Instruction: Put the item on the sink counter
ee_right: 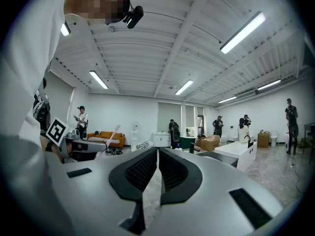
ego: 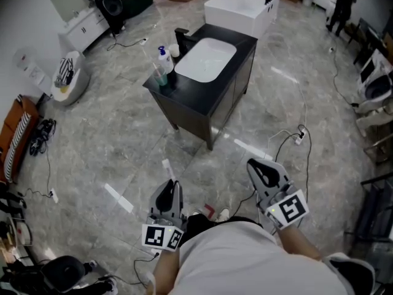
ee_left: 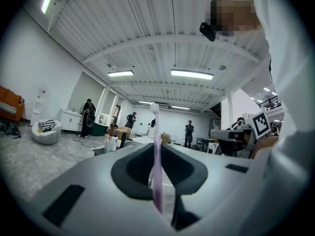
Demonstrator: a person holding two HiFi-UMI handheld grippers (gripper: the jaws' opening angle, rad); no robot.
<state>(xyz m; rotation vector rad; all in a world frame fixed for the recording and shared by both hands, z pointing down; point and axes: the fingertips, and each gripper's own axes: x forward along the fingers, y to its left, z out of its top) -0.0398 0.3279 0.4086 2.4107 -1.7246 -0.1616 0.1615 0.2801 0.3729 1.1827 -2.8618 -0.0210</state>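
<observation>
The left gripper [ee_left: 156, 150] clamps a toothbrush [ee_left: 157, 181]; the right gripper [ee_right: 157, 152] is closed and empty. Grip firmly while walking to the sink counter [ego: 184, 97].

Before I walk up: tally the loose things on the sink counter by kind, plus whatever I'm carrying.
Pump bottle: 1
Green cup: 1
Small white item, too small to identify: 1
Toothbrush, in the left gripper: 1
Total: 4
</observation>
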